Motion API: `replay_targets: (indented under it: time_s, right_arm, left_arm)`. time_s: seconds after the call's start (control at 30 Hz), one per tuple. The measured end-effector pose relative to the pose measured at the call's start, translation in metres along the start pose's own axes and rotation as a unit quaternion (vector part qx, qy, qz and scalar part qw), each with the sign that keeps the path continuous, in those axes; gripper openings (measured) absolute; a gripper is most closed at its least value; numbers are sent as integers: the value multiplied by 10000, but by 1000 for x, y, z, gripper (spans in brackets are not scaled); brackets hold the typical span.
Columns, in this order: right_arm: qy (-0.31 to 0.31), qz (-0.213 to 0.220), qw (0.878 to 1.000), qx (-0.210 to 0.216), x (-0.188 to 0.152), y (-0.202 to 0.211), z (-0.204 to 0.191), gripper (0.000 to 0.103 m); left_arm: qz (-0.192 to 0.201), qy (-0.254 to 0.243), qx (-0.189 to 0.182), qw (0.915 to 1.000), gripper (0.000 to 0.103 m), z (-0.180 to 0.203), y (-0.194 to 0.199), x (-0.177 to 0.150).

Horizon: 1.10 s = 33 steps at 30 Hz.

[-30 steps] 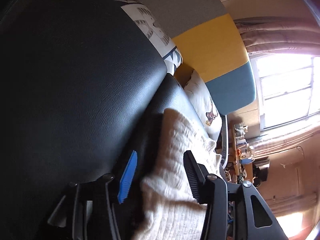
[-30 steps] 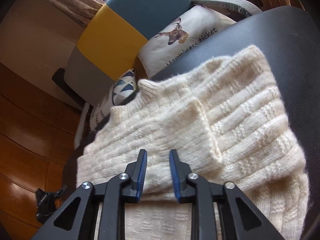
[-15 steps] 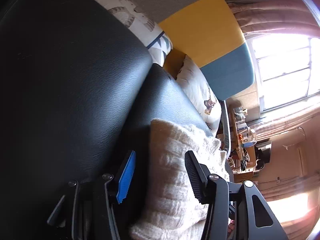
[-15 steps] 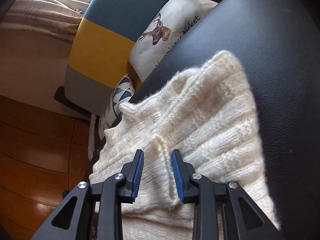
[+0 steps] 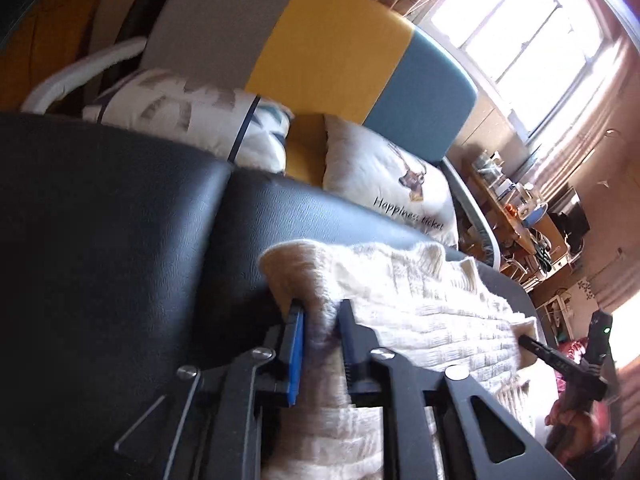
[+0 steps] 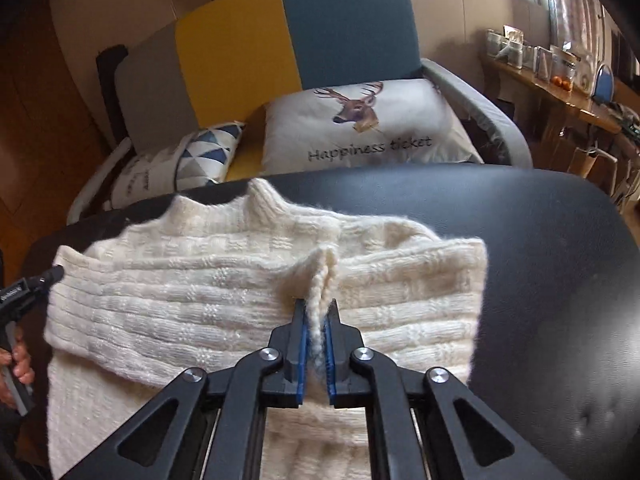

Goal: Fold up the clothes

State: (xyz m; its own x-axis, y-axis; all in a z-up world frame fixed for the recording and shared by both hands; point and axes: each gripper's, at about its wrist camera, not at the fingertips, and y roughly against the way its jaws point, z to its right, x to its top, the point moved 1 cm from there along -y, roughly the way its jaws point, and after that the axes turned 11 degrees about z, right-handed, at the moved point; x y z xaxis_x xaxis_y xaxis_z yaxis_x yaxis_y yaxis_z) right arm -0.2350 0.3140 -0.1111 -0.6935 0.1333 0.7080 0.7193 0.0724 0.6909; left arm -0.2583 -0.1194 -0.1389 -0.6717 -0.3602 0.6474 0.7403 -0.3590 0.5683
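On the black seat (image 6: 540,260), both grippers (image 5: 320,316) (image 6: 316,312) pinch the cream sweater (image 6: 200,300); uneven pulling could skew the fold.

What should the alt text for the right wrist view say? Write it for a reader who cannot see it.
The right gripper pinches a raised ridge of a cream knitted sweater lying on a black padded surface. Behind it stands a grey, yellow and blue chair holding a deer-print cushion and a triangle-patterned cushion.
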Motion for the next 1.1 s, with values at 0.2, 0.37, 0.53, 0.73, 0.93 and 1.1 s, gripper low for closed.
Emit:
replay_targets:
  time_s: [0.2,0.37,0.53,0.73,0.93,1.1]
  right_arm:
    - [-398,-33,9992,-42,-17,-14,17,8]
    - [-715,29,9974,85,-18,-16,23,10]
    - [-868,13,9960,189,-18,-14,24,10]
    - [-776,-30,9968,183,-19,-18,14,14]
    - [-1277,23,9910,396,-15,-12,25,18]
    - [-1131,598,9908,452,-1,16,21,19]
  left_arm:
    - [-109,1050,13,9944,57,-51,21,-4]
    - [-448,1095,-376,9923,57,-44,3,-6]
    - [-194,640,-275,9974,9,-20,8,-2]
    - [-423,-228,734,9961,16,-14,-4,-6]
    - [-142,-196,1014,9946,21,-3,22,0]
    - [153,-426,665,9968,38,22,43,-15]
